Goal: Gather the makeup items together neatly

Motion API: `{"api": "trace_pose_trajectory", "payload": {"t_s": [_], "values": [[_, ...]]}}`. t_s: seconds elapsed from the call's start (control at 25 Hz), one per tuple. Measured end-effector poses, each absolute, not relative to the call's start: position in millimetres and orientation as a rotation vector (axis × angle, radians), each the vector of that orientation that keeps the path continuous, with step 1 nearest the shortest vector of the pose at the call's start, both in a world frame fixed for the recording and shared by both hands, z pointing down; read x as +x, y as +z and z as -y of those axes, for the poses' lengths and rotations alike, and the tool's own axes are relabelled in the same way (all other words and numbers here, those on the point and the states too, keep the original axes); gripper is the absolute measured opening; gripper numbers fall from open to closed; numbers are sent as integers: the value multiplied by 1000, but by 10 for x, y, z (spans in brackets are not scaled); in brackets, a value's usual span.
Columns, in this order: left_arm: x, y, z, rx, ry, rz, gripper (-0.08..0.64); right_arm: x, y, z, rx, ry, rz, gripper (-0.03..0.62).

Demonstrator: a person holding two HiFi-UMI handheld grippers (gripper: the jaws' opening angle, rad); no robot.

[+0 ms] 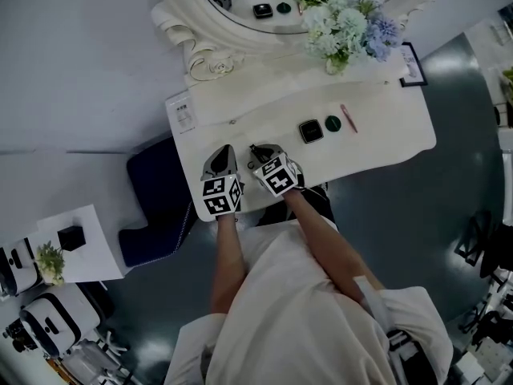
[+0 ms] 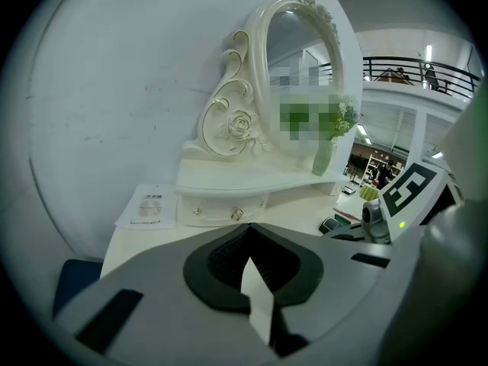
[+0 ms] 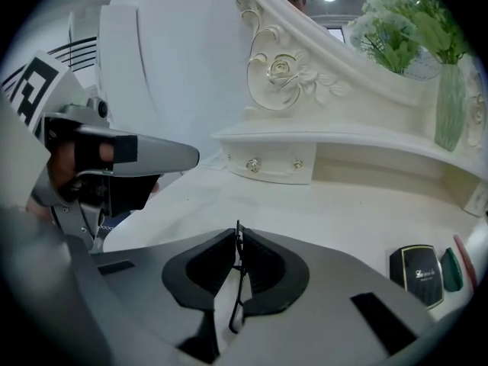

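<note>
Three makeup items (image 1: 330,124) are lying together on white dressing table (image 1: 385,139): one black square compact (image 1: 311,131), one green round pot (image 1: 333,123), one thin red pencil (image 1: 349,119) | left gripper (image 1: 224,152) is sitting closed, empty | right gripper (image 1: 256,151) is pinching one thin black stick (image 3: 238,280).

Both forearms are bare and extended forward, side by side. The left gripper (image 1: 225,152) and right gripper (image 1: 256,150) sit just beside each other at the worktop (image 1: 385,135) front edge, near its left corner, both tilted downward. Left jaws are closed together with nothing between them. Right jaws are closed on a thin dark strip (image 3: 238,242), identity unclear.
</note>
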State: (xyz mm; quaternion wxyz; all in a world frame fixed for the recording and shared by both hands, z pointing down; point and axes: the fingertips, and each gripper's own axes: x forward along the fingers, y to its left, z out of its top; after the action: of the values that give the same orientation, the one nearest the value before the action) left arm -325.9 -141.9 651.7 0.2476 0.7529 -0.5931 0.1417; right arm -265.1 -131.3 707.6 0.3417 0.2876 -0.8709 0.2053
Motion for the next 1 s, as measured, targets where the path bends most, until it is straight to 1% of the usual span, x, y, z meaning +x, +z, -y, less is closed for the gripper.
{"api": "trace_pose_trajectory", "payload": {"t_s": [0.08, 0.32, 0.56, 0.76, 1.0], "values": [[-3260, 6536, 1410, 2050, 386, 1613, 14, -2646, 7069, 1313, 744, 536, 2265, 51], [-3179, 6557, 1427, 2064, 377, 1586, 14, -2554, 6946, 1371, 791, 542, 2280, 49], [-3040, 6518, 1495, 2100, 368, 1558, 14, -2251, 6847, 1511, 900, 575, 2264, 49], [-2992, 6484, 1500, 2105, 348, 1552, 14, -1943, 6985, 1605, 935, 556, 2219, 49], [-3065, 6507, 1409, 2080, 338, 1570, 14, -1782, 7083, 1672, 977, 571, 2175, 49]]}}
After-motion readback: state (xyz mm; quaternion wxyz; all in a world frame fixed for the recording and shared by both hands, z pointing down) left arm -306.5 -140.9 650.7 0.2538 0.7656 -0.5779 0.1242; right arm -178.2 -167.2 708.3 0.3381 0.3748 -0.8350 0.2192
